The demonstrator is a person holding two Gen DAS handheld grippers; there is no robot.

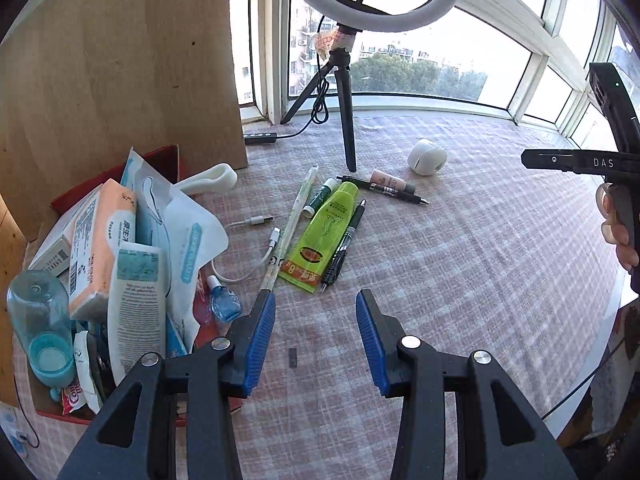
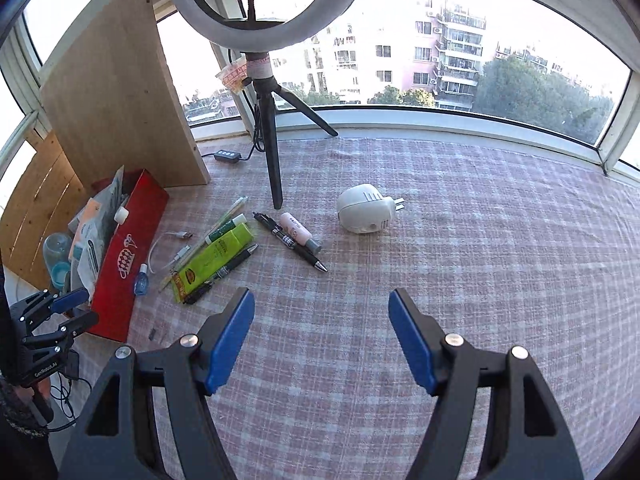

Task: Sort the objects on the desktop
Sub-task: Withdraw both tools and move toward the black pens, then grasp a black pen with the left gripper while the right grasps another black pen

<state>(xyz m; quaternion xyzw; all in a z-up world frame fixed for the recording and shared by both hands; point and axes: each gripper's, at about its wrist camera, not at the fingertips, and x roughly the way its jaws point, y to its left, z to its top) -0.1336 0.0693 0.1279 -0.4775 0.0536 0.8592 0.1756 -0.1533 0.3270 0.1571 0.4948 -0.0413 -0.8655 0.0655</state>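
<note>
Over at 9 o'clock on the checkered counter (image 2: 440,240), red box (image 2: 128,248) is stuffed with packets. Both grippers, left gripper (image 1: 316,300) and right gripper (image 2: 322,300), hover released, holding nothing. White plug (image 2: 364,214) sits at 12, green tube (image 1: 330,228) and pens (image 1: 346,240) around 11.

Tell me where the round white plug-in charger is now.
In the right wrist view, the round white plug-in charger lies alone on the checked cloth, right of the black tripod leg and the pink tube.
</note>
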